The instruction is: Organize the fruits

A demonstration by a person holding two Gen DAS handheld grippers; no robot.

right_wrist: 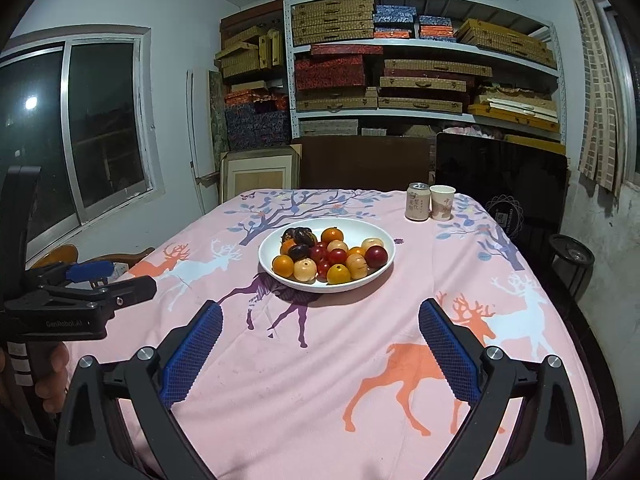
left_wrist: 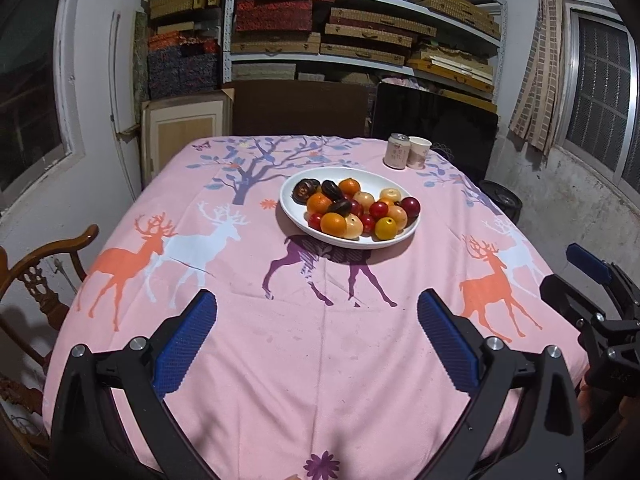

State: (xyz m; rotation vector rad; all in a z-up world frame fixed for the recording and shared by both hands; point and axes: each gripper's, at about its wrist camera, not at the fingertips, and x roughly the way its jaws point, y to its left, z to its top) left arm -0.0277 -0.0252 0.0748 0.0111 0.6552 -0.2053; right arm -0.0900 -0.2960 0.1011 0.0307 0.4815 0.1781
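A white oval plate (left_wrist: pixel 292 208) (right_wrist: pixel 266 260) sits mid-table on the pink deer-print cloth, heaped with several fruits (left_wrist: pixel 352 210) (right_wrist: pixel 330 256): orange, yellow, pale, red and dark ones. My left gripper (left_wrist: pixel 318 312) hangs open over the near part of the cloth, well short of the plate, with nothing between its blue pads. My right gripper (right_wrist: pixel 320 322) is also wide open and empty, at a similar distance from the plate. Each gripper shows at the edge of the other's view, the right gripper (left_wrist: pixel 592 276) at the right and the left gripper (right_wrist: pixel 92 276) at the left.
A drinks can (left_wrist: pixel 397 151) (right_wrist: pixel 417 201) and a paper cup (left_wrist: pixel 419 153) (right_wrist: pixel 442 202) stand at the table's far right. A wooden chair (left_wrist: pixel 44 276) is at the left side. Shelves of boxes (left_wrist: pixel 360 28) and a dark panel (left_wrist: pixel 436 120) stand behind the table.
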